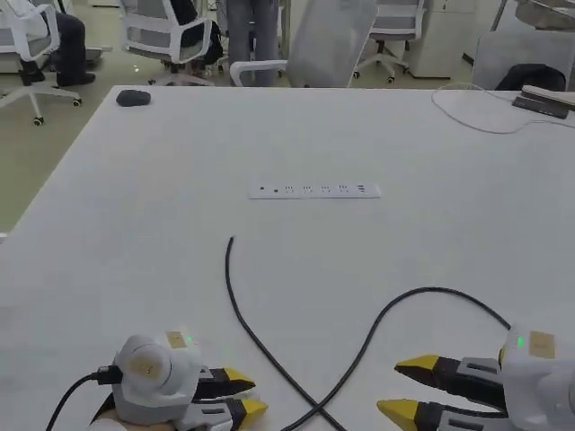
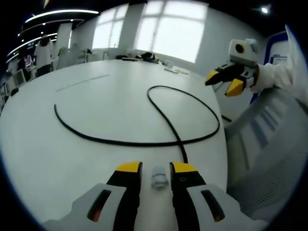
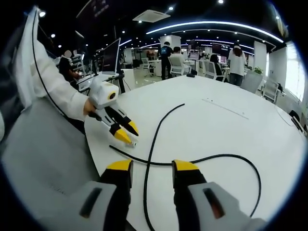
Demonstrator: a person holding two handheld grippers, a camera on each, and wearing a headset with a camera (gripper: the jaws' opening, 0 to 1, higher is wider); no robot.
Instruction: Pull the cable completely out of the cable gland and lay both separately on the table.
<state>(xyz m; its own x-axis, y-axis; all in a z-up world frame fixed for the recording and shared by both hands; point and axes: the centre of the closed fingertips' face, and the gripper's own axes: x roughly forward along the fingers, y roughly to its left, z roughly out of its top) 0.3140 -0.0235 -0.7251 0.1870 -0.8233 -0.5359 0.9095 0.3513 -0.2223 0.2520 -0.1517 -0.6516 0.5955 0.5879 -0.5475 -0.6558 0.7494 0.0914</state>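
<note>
The left gripper (image 2: 157, 167) sits at the near left of the table (image 1: 431, 224), its jaws narrow around one small white cable gland (image 2: 158, 177). A sliver of gap shows on each side of the gland, so whether it is pinched cannot be told. The right gripper (image 3: 152, 166) is at the near right, jaws moderately wide with nothing held.

One black cable (image 1: 437, 289) lies loose on the table between the two grippers, apart from the gland. One end points far, towards the middle. It runs near, crosses over itself at the near edge and loops round to the right, passing under the right gripper's jaws.

Further off lie one white power strip (image 1: 314, 190), one dark mouse (image 1: 133, 99) at the far left and one thin white cord (image 1: 467, 121) at the far right.
</note>
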